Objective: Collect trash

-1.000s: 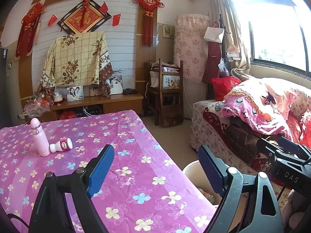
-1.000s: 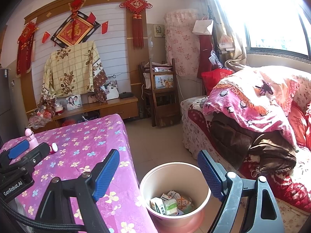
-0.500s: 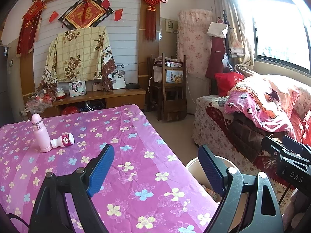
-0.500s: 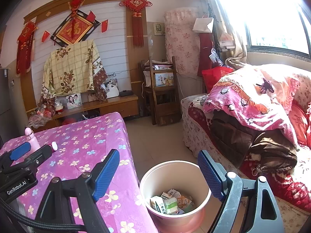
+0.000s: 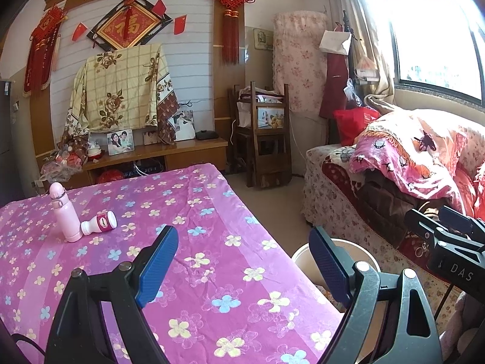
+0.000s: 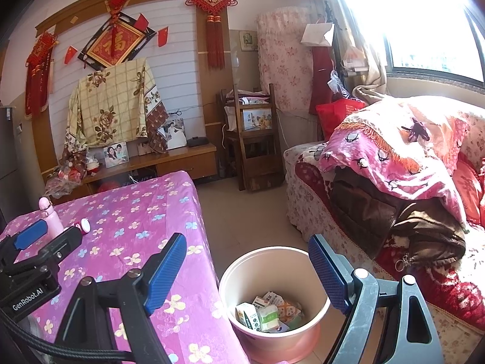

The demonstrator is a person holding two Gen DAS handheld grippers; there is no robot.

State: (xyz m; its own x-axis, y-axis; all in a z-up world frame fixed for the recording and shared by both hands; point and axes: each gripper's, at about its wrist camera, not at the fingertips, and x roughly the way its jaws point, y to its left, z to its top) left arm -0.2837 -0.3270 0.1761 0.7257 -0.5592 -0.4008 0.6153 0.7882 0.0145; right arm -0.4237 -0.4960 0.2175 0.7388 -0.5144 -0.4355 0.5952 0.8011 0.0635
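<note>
A small white bottle with a red label (image 5: 99, 223) lies on its side on the purple flowered tablecloth (image 5: 194, 212), touching an upright pink flask (image 5: 64, 212). Both also show far left in the right wrist view, the bottle (image 6: 83, 225) and the flask (image 6: 51, 216). My left gripper (image 5: 242, 261) is open and empty above the table's near right part. My right gripper (image 6: 247, 268) is open and empty above a pink bin (image 6: 242, 327) on the floor, which holds several cartons and wrappers (image 6: 266, 312). The bin's rim (image 5: 298, 256) peeks past the table edge in the left wrist view.
A sofa with pink blankets (image 6: 394, 163) stands at the right. A wooden chair (image 6: 254, 139) and a low cabinet with photos (image 6: 157, 160) stand at the back. Bare floor (image 6: 242, 212) lies between table and sofa.
Both views have shifted slightly; the left gripper has drifted a little forward over the table. Both grippers stay open and empty. The bottle and flask have not moved.
</note>
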